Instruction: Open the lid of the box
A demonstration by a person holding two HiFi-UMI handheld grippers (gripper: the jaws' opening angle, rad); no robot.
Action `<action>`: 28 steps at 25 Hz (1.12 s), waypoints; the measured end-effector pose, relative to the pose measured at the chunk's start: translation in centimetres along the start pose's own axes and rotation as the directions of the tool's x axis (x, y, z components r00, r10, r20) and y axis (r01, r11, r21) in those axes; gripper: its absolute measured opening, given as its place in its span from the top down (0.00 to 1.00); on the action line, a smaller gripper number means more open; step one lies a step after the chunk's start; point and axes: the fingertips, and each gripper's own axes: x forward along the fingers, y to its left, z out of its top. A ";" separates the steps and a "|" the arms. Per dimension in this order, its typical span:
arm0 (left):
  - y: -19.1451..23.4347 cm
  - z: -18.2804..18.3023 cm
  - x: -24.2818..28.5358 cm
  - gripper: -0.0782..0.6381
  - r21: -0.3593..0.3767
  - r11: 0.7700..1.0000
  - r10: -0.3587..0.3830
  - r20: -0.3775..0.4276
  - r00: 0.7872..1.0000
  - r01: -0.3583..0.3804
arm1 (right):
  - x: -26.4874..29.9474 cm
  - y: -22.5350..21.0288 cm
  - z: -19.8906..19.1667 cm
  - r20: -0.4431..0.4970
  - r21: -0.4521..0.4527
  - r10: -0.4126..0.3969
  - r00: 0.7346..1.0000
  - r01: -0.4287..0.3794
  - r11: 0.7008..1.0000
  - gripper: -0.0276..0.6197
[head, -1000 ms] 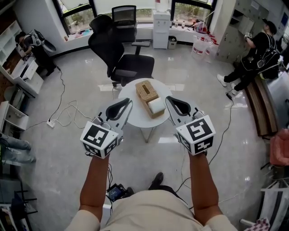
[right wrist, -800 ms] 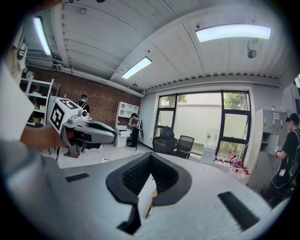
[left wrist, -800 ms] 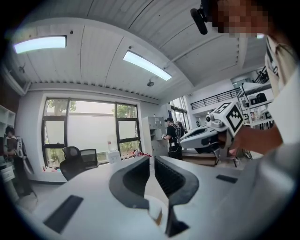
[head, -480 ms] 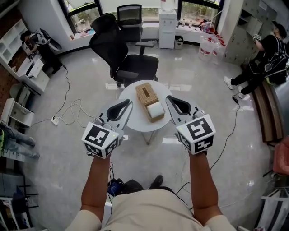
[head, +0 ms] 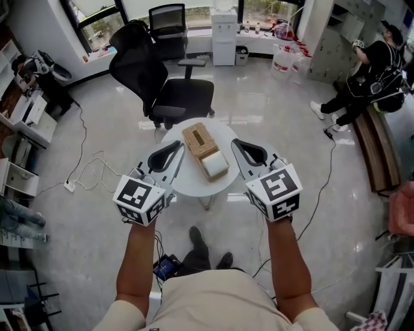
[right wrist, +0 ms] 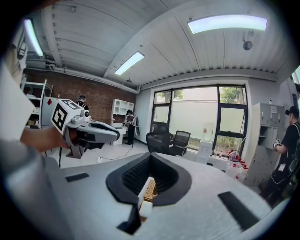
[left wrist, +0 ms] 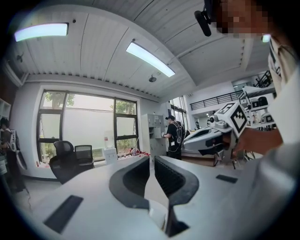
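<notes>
A woven tan box (head: 198,140) with a white end (head: 215,166) lies on the small round white table (head: 181,184). Both grippers are held in the air on the near side of the table, apart from the box. My left gripper (head: 179,145) is to the box's left, its jaws shut on nothing. My right gripper (head: 236,143) is to its right, also shut and empty. The left gripper view shows shut jaws (left wrist: 152,161) pointing across the room. A strip of the box (right wrist: 149,190) shows below the shut jaws (right wrist: 149,157) in the right gripper view.
A black office chair (head: 162,77) stands just beyond the table, a second chair (head: 167,19) and a white water dispenser (head: 223,35) behind it. A person (head: 372,71) stands at the lockers, far right. Cables (head: 97,165) lie on the floor at left. A bench (head: 372,155) runs along the right.
The head camera has shifted and the person's feet have stepped under the table's near edge. Both grippers stay either side of the box, still shut.
</notes>
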 end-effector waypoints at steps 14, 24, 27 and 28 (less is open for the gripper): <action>9.0 -0.1 6.0 0.84 -0.021 0.993 -0.112 0.035 0.993 0.113 | 8.4 -2.4 1.6 -0.042 0.002 -0.105 0.994 0.105 0.994 0.97; 13.1 -2.1 8.3 0.84 -0.051 0.989 -0.138 0.020 0.990 0.138 | 12.2 -4.4 1.0 -0.065 0.021 -0.137 0.988 0.139 0.990 0.97; 14.0 -2.6 9.1 0.84 -0.057 0.990 -0.131 0.010 0.991 0.131 | 13.3 -5.4 0.7 -0.069 0.027 -0.133 0.989 0.135 0.990 0.97; 14.3 -2.7 9.5 0.84 -0.059 0.990 -0.126 0.008 0.992 0.126 | 13.7 -5.8 0.5 -0.071 0.029 -0.128 0.989 0.131 0.991 0.97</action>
